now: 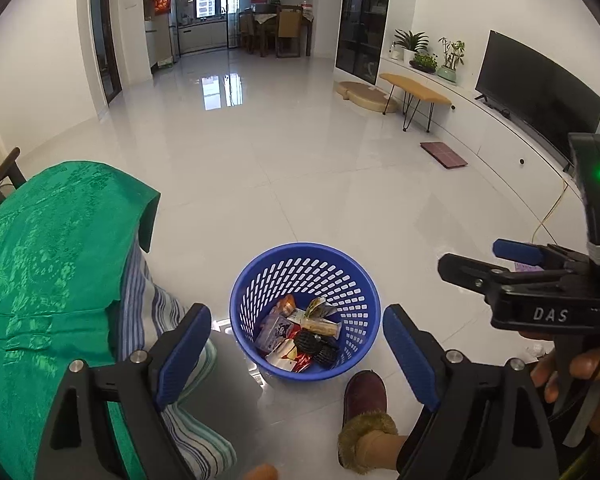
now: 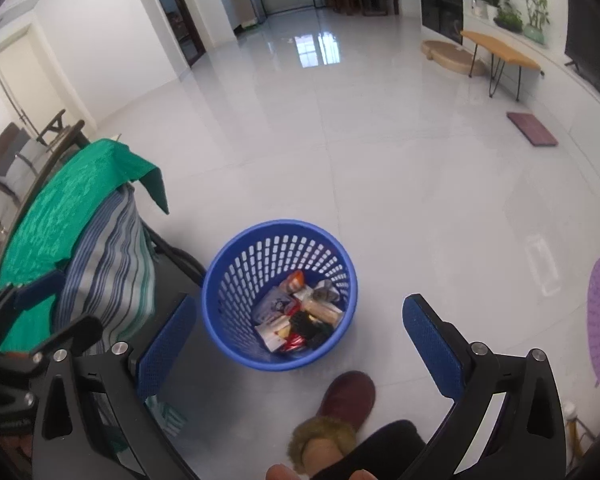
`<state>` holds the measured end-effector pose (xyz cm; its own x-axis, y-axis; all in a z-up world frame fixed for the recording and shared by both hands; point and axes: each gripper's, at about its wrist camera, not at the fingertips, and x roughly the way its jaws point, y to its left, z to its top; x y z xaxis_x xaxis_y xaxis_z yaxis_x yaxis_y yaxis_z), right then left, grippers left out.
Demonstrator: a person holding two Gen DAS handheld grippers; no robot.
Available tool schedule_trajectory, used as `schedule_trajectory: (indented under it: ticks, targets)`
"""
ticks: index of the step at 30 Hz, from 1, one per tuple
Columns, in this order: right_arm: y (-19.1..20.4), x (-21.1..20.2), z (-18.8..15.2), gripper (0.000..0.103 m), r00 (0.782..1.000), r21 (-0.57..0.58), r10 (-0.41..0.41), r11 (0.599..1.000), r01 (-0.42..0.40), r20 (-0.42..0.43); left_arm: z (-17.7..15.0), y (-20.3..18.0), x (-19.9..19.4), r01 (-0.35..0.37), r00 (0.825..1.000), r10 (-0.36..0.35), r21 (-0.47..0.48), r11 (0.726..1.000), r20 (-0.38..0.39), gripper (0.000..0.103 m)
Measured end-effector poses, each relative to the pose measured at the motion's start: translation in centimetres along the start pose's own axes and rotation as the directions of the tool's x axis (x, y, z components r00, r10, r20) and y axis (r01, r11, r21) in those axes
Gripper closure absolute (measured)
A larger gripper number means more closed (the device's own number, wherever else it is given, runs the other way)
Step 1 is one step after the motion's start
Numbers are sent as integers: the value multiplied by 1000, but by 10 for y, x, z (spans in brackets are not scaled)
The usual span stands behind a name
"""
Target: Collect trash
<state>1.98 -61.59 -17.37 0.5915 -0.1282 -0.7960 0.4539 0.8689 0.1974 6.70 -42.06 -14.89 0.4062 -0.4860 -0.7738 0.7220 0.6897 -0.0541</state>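
Note:
A blue perforated basket (image 1: 342,276) (image 2: 236,268) stands on the white tiled floor, holding several wrappers and packets (image 1: 300,334) (image 2: 298,314). My left gripper (image 1: 296,354) hangs above and just in front of it, jaws wide open with nothing between the blue pads (image 1: 184,354). My right gripper (image 2: 298,348) is likewise over the basket's near side, open and empty. In the left wrist view the right gripper (image 1: 480,260) shows at the right edge, held by a hand (image 1: 572,372).
A table under a green cloth (image 1: 40,264) (image 2: 60,208) with a striped cloth beneath stands left of the basket. A person's maroon slipper (image 1: 364,396) (image 2: 346,396) rests on the floor just before it. A yellow bench (image 1: 416,88), TV (image 1: 540,96) and dark mat (image 1: 444,154) lie far right.

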Motion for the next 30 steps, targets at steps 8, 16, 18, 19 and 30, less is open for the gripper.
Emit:
schedule_trajectory:
  ticks: [8,16,18,19,30]
  targets:
    - [17,-38,-12,0,1000,-43,-4,999,4,15,0,3,-24,-72,997,73,-45,996,15,13]
    - [29,-57,-34,0,1000,-68,-8,998,7,-15,-5,3,-35,-116,993,114,-57,992,-27,13]
    - [32,-59,-38,0,1000,-74,-12,997,11,-23,-6,1,-38,-118,993,116,-51,992,-27,13]
    - [33,-60,-39,0,1000,-77,-16,997,14,-24,-6,1,-38,-112,993,110,-53,992,-30,13]
    - [39,-64,-48,0,999,-80,-23,997,21,-29,-8,0,-36,-111,993,109,-41,993,-44,13]
